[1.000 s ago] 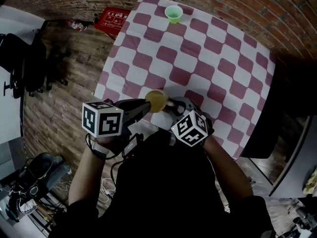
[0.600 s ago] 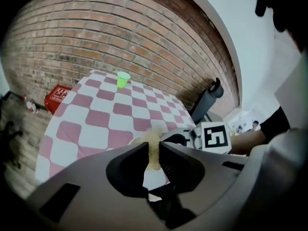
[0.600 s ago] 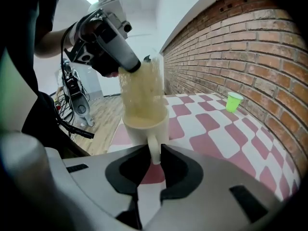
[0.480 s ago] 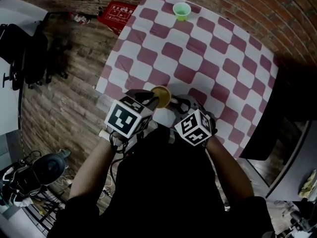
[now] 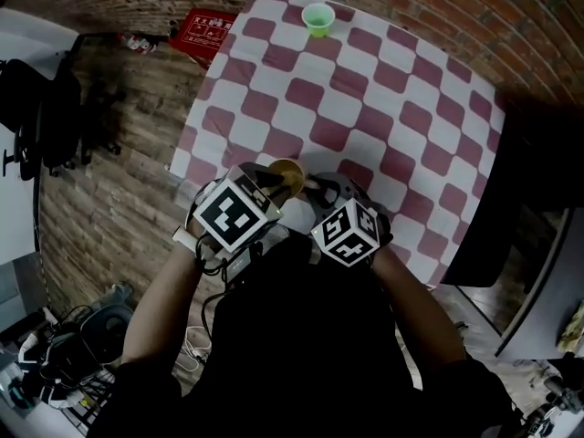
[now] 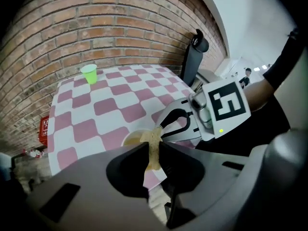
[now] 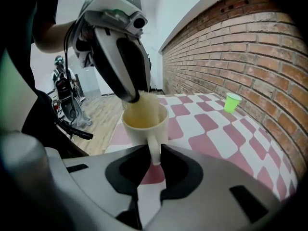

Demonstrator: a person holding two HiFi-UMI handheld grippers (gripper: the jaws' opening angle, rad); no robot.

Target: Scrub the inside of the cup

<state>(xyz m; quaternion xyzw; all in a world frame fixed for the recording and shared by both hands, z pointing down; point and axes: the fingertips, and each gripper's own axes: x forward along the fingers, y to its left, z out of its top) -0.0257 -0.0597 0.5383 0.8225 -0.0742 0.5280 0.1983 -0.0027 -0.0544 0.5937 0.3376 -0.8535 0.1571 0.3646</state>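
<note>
My right claw (image 7: 153, 153) is clamped on the cup (image 7: 143, 124) by its handle to keep it steady, while my left claw (image 6: 154, 160) pinches the sponge (image 6: 153, 139) and holds it inside for scrubbing.

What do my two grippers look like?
The left gripper and right gripper have grey bodies with black-lined jaws. Each carries a white cube with black square markers. A green light shows on the right one. The person wears a black top.
</note>
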